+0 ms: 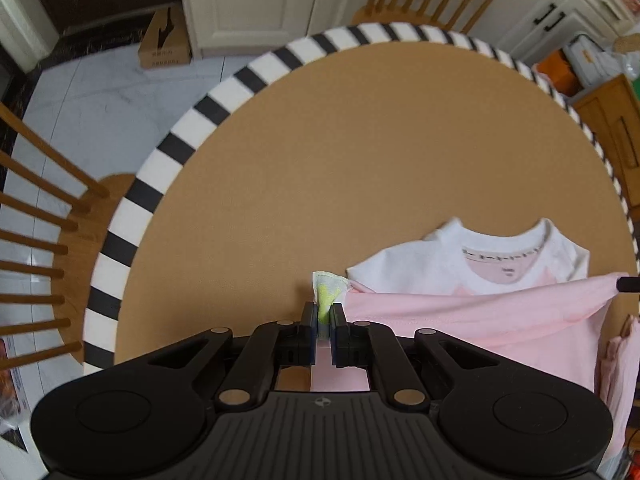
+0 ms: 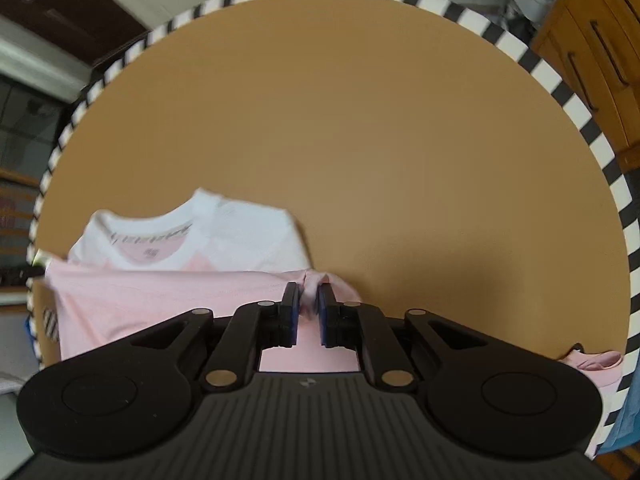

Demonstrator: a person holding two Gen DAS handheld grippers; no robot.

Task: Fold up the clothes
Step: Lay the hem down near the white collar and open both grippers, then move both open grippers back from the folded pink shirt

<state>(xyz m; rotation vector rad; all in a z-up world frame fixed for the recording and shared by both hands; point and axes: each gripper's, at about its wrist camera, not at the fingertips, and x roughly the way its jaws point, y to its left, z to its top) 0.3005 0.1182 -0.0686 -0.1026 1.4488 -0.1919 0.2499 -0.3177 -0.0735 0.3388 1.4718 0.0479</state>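
Bottom hem of shirt [image 1: 460,320] was folded up toward collar; left gripper [image 1: 324,316] and right gripper [image 2: 308,304] each clamped a corner. Release and further folds remained.

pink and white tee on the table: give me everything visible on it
The tee is soft knit, white at the shoulders and ribbed collar, pink below, with a printed neck tape and a small label inside. It lies collar away from the cameras on the round tan table. Its pink lower part is lifted and folded up toward the collar. The left tongs pinch a corner with a white-and-yellow tag; the right tongs pinch the opposite bunched pink corner.
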